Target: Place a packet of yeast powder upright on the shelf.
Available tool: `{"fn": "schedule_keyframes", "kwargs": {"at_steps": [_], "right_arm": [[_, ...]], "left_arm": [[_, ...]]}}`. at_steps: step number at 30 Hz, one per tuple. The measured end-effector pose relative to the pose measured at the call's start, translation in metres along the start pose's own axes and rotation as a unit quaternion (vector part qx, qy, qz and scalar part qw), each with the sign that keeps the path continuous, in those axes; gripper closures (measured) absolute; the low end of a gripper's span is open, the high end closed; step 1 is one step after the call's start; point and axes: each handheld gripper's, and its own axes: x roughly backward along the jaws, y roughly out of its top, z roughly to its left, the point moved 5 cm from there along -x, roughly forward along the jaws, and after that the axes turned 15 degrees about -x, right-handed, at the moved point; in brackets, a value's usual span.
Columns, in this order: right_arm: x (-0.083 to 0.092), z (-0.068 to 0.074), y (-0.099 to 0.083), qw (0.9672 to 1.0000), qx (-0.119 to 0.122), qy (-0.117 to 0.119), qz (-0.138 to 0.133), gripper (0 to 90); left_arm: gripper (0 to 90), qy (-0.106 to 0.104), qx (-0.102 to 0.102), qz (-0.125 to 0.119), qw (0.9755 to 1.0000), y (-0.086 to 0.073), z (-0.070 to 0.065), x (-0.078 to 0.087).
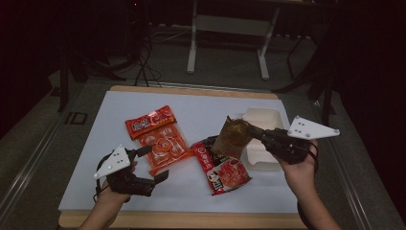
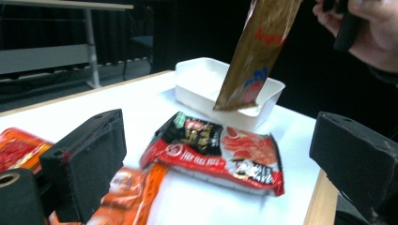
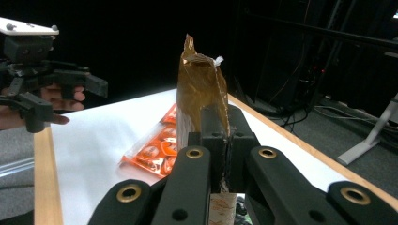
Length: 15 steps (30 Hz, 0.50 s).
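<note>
While we look down from the high view, our right tongs (image 1: 256, 132) are clenched on a brown packet (image 1: 231, 136), holding it in the air between the white box (image 1: 262, 125) and the red noodle pack (image 1: 221, 167) on the worktop (image 1: 110, 115). Our left tongs (image 1: 154, 163) are spread wide and grasp nothing, just beside the orange snack bag (image 1: 158, 136). We judge the packet could slip, since only one end is pinched and the rest hangs free.

From the left gripper view, the packet (image 2: 258, 51) dangles with its lower edge over the box (image 2: 206, 82), and the noodle pack (image 2: 220, 152) lies just in front. Red lettering on the packet and white print on the noodle pack are too blurred for us to read. If the packet is let go from this spot it may catch the box's near wall and tip out onto the noodles.

From the right gripper view, the packet (image 3: 199, 89) stands upright, pinched tight between the jaws, its crinkled top bearing no writing we can read. The orange bag (image 3: 155, 150) lies beyond, and the left tongs (image 3: 70, 101) hang open farther off.
</note>
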Motion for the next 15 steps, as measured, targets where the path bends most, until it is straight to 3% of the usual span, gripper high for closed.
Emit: {"fn": "schedule_keyframes", "kwargs": {"at_steps": [4,8,15], "right_arm": [[-0.002,-0.01,0.006,0.9998,0.019,-0.004,0.002,89.3],[-0.003,-0.021,0.01,0.9996,0.024,-0.018,0.001,89.3],[-0.001,-0.041,0.02,0.999,0.013,-0.042,0.001,89.4]], "left_arm": [[4.7,0.023,0.006,0.012,0.9996,-0.012,0.003,0.006],[3.7,0.03,0.022,0.017,0.9992,-0.022,0.007,0.01],[3.7,0.034,0.031,0.022,0.9987,-0.036,0.007,0.017]]}}
